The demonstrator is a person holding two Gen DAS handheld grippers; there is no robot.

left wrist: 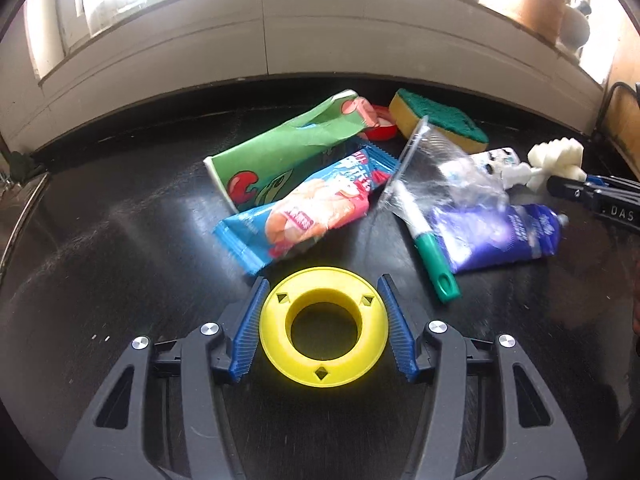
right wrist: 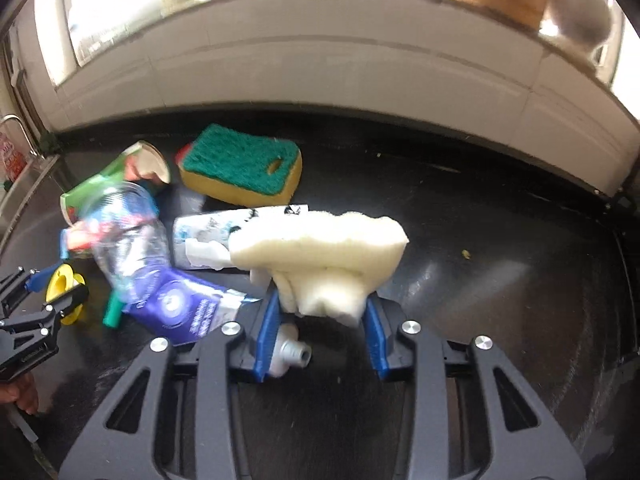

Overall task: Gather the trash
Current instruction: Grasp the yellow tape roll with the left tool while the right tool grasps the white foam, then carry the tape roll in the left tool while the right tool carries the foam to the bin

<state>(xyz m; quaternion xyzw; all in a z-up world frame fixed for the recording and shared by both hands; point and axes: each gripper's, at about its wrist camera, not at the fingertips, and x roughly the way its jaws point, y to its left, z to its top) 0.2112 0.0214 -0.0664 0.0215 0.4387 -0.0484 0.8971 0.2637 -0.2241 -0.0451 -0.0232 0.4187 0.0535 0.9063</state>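
A yellow plastic ring (left wrist: 323, 364) lies flat between the blue pads of my left gripper (left wrist: 323, 284), which touch its two sides. Just beyond it on the black counter (left wrist: 120, 260) is a pile of trash: a blue and pink snack wrapper (left wrist: 304, 208), a crushed green paper cup (left wrist: 276, 152), a clear plastic cup (left wrist: 432, 168), a green-handled stick (left wrist: 432, 264) and a purple tube (left wrist: 500, 236). My right gripper (right wrist: 323, 300) is shut on a lump of white foam (right wrist: 320, 252), over the tube's threaded neck (right wrist: 298, 354).
A yellow sponge with a green scouring face (right wrist: 240, 168) and a white printed wrapper (right wrist: 208, 236) lie behind the pile. A red cap (left wrist: 380, 130) sits by the cup. A white windowsill wall (left wrist: 264, 40) bounds the counter at the back. A hand (right wrist: 20, 396) shows at lower left.
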